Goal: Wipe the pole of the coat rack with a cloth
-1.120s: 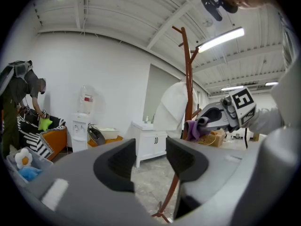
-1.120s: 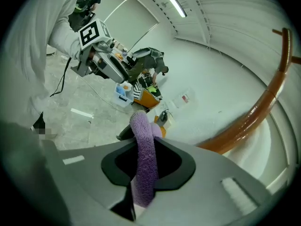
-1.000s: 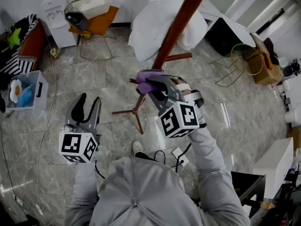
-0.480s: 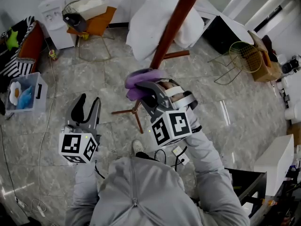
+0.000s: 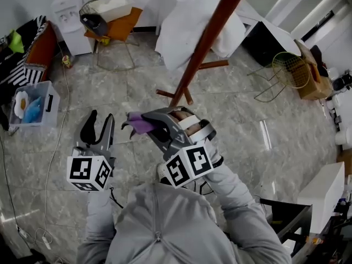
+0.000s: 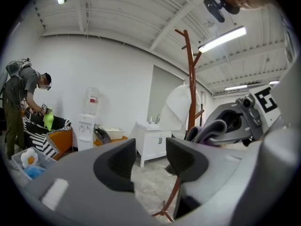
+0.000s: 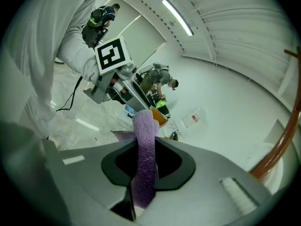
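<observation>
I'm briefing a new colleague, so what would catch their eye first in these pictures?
The red-brown coat rack pole rises diagonally through the top centre of the head view. Below it, the purple cloth is clamped in the right tool, clear of the pole. The left tool hangs open and empty at lower left.

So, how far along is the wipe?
Done: a second ago the cloth was on the pole, low down; it's now off it. In hand: right gripper shut on the cloth, left gripper open, empty. Left: can't tell if more wiping remains.
</observation>
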`<state>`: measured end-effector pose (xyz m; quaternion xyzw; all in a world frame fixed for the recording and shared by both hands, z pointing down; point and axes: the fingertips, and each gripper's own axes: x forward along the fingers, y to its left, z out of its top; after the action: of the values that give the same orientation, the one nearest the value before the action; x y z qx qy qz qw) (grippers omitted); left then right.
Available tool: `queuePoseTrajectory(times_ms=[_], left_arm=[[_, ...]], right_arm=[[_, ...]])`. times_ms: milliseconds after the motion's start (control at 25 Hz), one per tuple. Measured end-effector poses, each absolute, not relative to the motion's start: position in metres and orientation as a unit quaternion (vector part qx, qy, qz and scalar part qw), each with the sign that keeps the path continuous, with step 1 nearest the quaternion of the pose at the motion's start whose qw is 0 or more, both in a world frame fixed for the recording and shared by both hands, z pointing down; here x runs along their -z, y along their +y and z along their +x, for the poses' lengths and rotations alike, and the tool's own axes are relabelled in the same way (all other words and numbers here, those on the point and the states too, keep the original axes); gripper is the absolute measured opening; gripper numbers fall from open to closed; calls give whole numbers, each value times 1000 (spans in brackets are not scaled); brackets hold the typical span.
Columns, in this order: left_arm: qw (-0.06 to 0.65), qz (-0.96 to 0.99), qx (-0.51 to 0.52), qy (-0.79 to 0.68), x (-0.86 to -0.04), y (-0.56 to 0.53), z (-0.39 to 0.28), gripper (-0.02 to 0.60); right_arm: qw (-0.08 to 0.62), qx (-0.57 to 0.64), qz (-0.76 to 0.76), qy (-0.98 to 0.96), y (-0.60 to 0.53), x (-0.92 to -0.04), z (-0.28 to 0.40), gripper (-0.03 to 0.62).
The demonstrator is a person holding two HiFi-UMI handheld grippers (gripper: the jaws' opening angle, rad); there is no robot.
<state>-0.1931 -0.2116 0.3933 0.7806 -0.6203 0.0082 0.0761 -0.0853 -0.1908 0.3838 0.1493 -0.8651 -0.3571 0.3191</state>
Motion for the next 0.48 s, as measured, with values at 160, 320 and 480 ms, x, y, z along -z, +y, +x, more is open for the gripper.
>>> queuePoseTrajectory(times_ms=[160, 320, 480], left_arm=[[78, 776, -13, -626, -396, -206, -201, 215], [81, 773, -20, -629, -399, -202, -208, 215], [85, 772, -27, -629, -402, -201, -211, 215]], right_arm=[[304, 333, 188, -872, -191, -394, -88, 54], [273, 315, 271, -868, -208, -394, -83, 54], [237, 311, 367, -844, -230, -382, -65, 54]])
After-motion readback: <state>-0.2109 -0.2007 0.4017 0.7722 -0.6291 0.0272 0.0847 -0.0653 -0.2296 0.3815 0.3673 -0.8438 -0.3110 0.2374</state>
